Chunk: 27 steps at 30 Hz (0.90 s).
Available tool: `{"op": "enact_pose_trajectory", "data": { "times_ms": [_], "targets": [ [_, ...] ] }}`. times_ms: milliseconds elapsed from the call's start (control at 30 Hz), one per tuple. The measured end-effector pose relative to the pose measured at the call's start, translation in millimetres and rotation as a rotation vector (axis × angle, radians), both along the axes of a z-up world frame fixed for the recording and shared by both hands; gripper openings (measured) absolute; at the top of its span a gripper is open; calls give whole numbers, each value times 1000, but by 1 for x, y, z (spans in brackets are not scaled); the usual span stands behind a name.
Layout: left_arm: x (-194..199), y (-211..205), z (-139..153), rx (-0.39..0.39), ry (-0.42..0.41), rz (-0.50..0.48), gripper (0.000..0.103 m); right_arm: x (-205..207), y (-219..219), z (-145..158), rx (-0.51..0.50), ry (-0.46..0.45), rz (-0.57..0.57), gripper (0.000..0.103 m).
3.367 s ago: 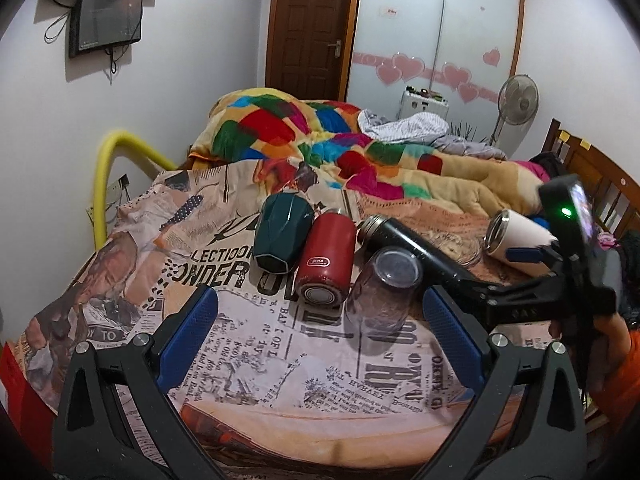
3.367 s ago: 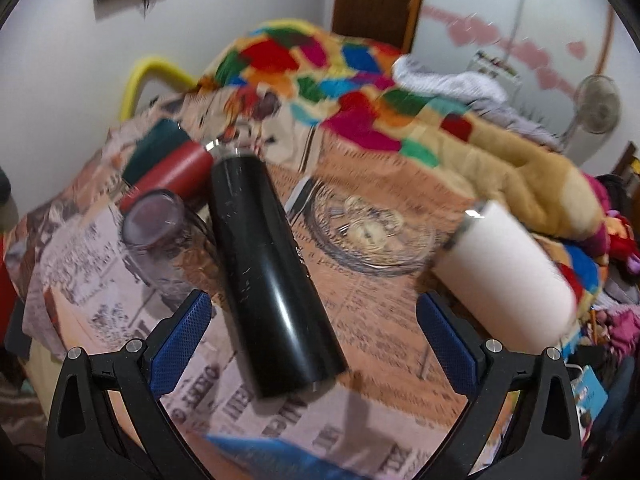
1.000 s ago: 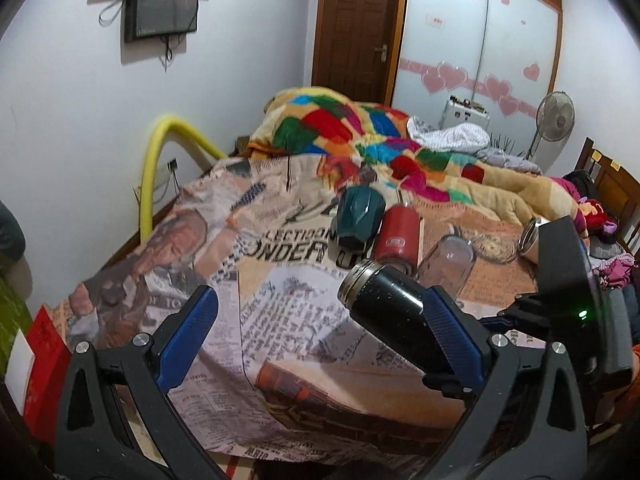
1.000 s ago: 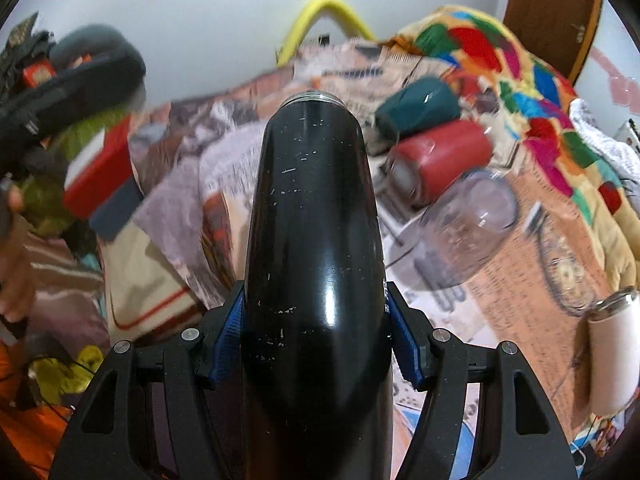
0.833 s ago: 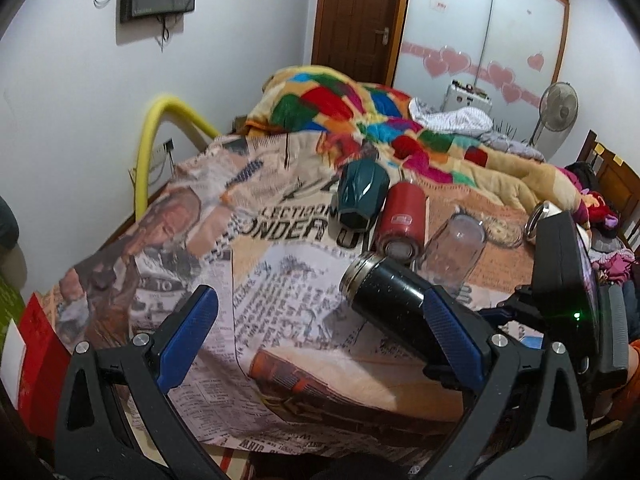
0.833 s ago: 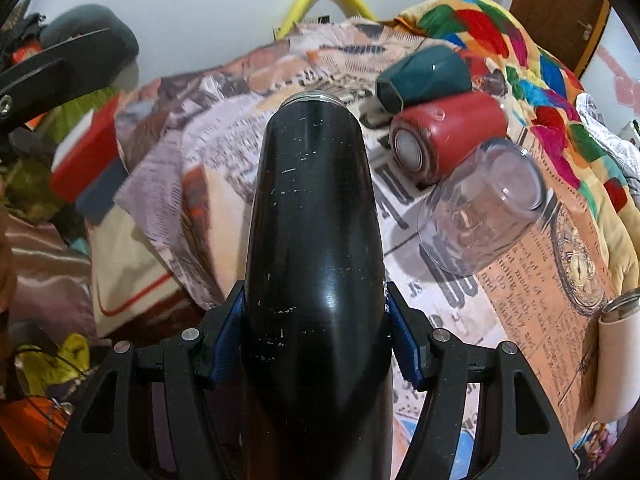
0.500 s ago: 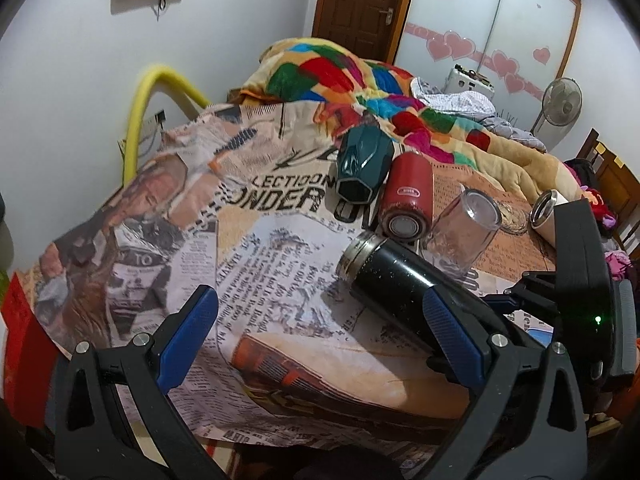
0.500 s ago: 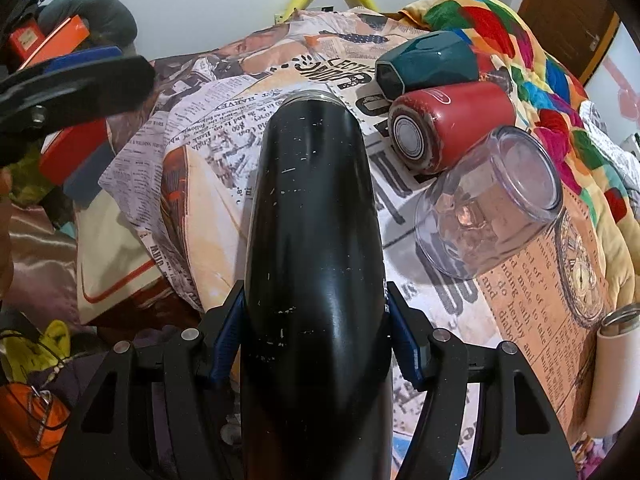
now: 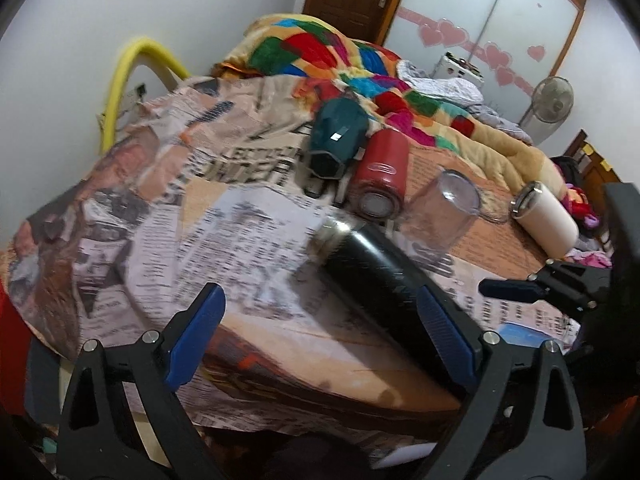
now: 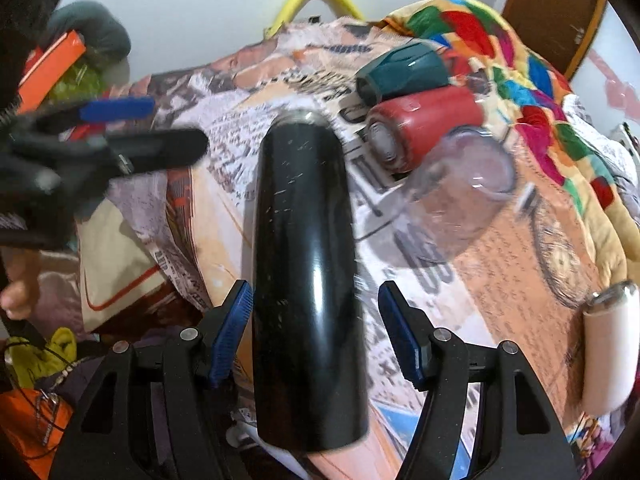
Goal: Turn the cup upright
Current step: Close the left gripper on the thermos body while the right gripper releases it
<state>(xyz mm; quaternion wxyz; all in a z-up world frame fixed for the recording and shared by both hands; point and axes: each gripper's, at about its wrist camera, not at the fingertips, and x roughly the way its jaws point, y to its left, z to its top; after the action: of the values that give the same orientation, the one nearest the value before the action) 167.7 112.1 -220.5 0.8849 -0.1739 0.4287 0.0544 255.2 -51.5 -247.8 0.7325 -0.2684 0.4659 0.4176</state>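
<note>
Two grippers work over the bed [image 9: 280, 344]. Our left gripper [image 9: 320, 336] hangs spread and empty off the near edge, apparently kept clear. Next comes the black flask [image 10: 304, 264], lying on its side near that edge, not upright. Our right gripper [image 10: 316, 336] straddles its base with a gap at each pad, so nothing is clamped; we judge it is placed to regrip. Farther right lie the red cup [image 9: 380, 176] and clear glass [image 9: 444, 212].

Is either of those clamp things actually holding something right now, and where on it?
Nothing is held. The right gripper stands open around the black flask's lower body, with gaps on both sides. The left gripper is open and empty.
</note>
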Motion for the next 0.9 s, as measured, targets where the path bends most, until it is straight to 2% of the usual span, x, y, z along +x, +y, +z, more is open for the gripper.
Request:
{"op": "enact_pose_trajectory", "data": {
  "times_ms": [100,200,333,567,633,700,900],
  "targets": [
    [8,-7,-6,-54,21,-20,97,-1,-17,20,50,-25,-60,62],
    [21,-13,-23,-123,91,-17,89,-3,-36,36,85,-79,-133,63],
    [32,-16,-40,-196,150,4,85,-14,-57,54,146,-145,-226,72],
    [47,-17,-54,-175,225,66,83,-30,-80,60,214,-202,-323,76],
    [52,-16,-60,-163,253,78,79,-33,-88,60,232,-207,-341,77],
    [57,-16,-64,-148,272,84,71,-36,-94,60,253,-201,-353,78],
    [60,-21,-62,-117,265,75,64,-42,-101,58,287,-192,-380,78]
  ]
}}
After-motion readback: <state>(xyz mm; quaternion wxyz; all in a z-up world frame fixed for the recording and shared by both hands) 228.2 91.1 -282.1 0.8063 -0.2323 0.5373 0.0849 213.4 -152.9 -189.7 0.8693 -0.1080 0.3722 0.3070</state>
